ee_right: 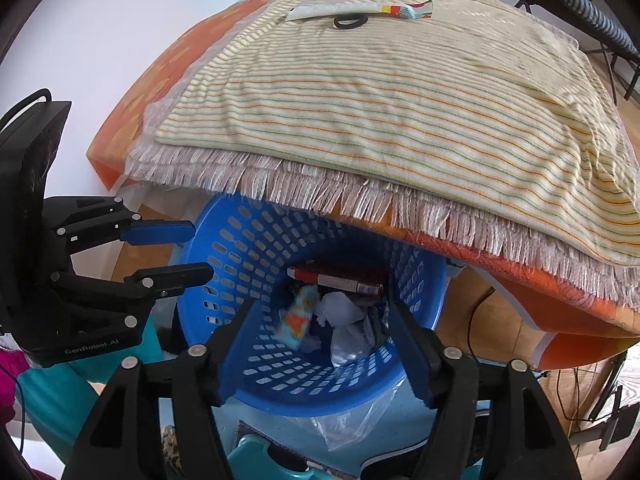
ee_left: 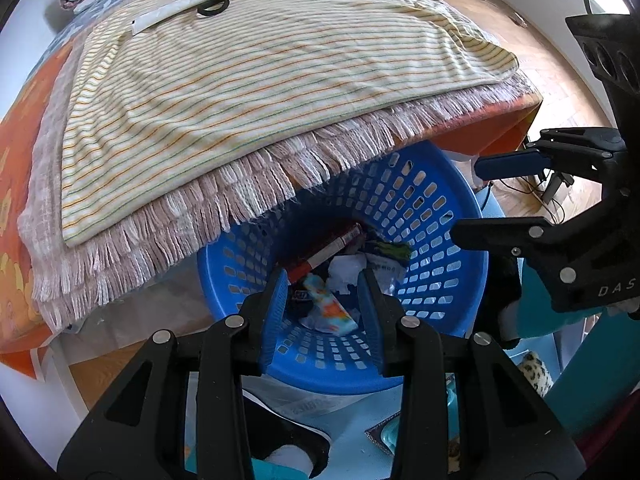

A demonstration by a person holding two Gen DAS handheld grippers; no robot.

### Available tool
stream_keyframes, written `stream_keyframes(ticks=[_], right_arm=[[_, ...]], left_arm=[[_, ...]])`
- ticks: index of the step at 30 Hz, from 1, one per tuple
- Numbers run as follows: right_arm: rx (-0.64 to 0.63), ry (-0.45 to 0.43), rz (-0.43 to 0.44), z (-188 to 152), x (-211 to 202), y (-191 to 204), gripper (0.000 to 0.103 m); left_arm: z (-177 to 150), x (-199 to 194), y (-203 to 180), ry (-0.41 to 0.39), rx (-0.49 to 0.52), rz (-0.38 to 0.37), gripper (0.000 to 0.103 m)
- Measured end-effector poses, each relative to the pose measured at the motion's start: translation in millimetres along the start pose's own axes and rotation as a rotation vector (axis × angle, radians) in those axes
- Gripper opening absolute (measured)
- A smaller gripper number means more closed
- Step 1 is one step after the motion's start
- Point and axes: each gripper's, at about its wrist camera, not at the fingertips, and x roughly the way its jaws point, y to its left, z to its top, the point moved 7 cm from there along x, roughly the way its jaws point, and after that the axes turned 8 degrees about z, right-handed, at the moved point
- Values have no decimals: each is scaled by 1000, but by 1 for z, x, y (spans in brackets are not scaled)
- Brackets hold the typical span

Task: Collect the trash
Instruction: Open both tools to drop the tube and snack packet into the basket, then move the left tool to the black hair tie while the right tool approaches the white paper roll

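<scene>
A blue perforated basket stands below the table edge. In it lie a red and white box, a colourful wrapper that looks blurred in the right wrist view, and crumpled white paper. My left gripper hangs over the basket, open and empty. My right gripper is beside it, open wider, with nothing between its fingers. On the table's striped cloth lie a long white wrapper and a black ring.
A fringed cloth and an orange tablecloth overhang the basket's far side. A clear plastic bag lies under the basket's near edge. Cables trail on the wooden floor at the right.
</scene>
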Motion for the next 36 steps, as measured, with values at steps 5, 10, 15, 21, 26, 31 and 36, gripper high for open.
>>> stream_keyframes(ticks=[5, 10, 15, 21, 26, 31, 36], right_arm=[[-8, -14, -19, 2, -4, 0, 80], [-18, -27, -46, 5, -7, 0, 85], [-31, -46, -71, 9, -13, 0, 90], [-40, -95, -91, 18, -27, 0, 90], [-64, -141, -111, 30, -41, 2, 91], [-89, -203, -126, 48, -58, 2, 92], [-94, -273, -114, 69, -73, -5, 92]], left_arm=[[0, -4, 3, -7, -10, 2, 36], [3, -6, 6, -12, -20, 4, 38], [7, -12, 10, -33, -31, 16, 49], [14, -20, 18, -61, -45, 39, 52], [25, -28, 28, -91, -79, 52, 58], [38, -37, 41, -116, -99, 73, 58], [55, -42, 53, -129, -115, 70, 60]])
